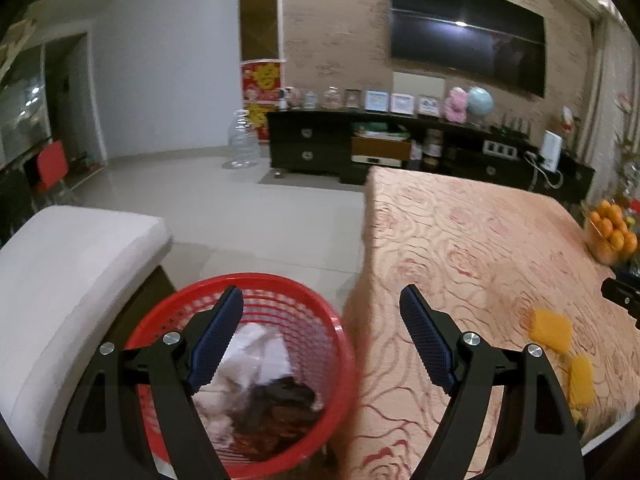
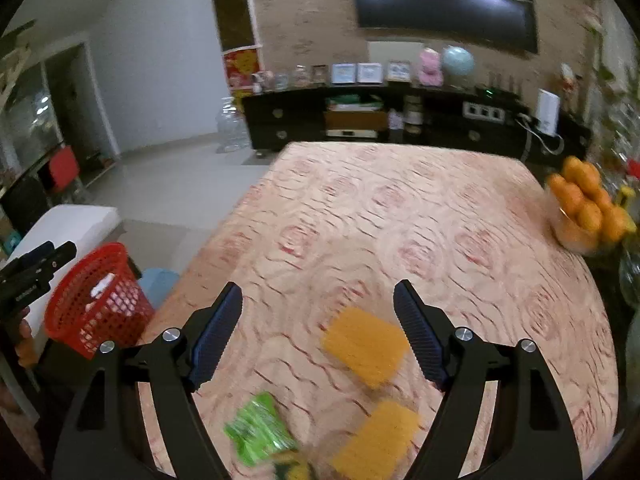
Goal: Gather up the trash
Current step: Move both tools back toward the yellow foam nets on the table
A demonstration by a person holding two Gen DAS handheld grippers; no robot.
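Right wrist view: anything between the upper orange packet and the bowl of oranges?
Nothing. Only bare rose-patterned tablecloth lies between the orange packet and the bowl of oranges; the right wrist view shows it.

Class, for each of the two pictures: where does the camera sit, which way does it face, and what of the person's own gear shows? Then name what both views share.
Left wrist: on the left gripper, angled down over the red basket beside the table; its open fingers show.
Right wrist: on the right gripper, angled down over the yellow packets and green wrapper; its open fingers show.
Shared: basket, table, packets, oranges, television.
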